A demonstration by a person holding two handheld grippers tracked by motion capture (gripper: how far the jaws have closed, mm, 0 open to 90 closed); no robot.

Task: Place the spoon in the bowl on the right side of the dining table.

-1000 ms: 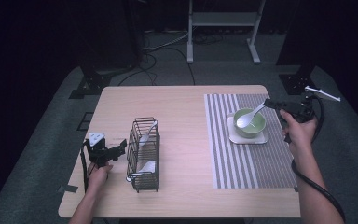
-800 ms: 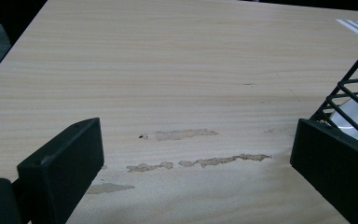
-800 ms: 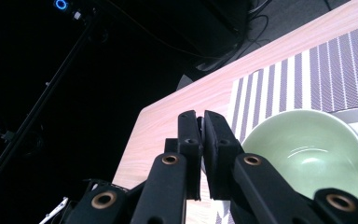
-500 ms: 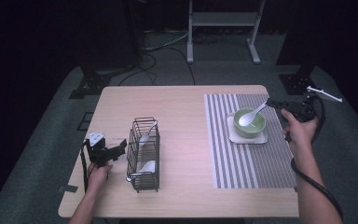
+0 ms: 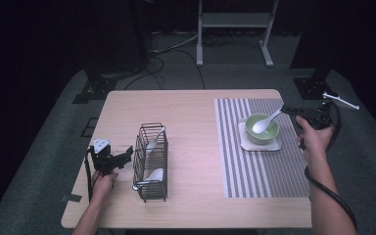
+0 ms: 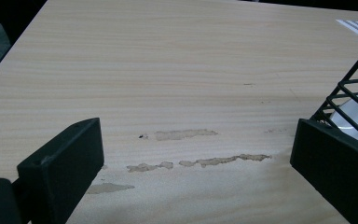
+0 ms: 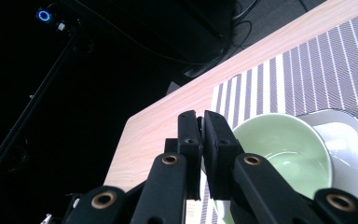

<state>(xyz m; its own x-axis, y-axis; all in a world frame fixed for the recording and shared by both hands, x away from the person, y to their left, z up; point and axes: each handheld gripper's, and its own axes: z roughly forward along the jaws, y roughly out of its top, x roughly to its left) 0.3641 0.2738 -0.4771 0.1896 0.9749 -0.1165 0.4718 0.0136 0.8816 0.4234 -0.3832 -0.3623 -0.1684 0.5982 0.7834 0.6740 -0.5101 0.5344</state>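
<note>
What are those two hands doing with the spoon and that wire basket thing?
A person holds a gripper in each hand. The right gripper is shut on the handle of a white spoon, whose scoop sits in the green bowl on a square plate on the striped mat. The left gripper waits open beside the wire rack, which holds two more spoons.

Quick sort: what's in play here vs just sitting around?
In play:
- right gripper, shut on the white spoon
- green bowl on the square plate
- striped mat

Idle:
- left gripper, open
- wire rack
- metal stand behind the table
</note>
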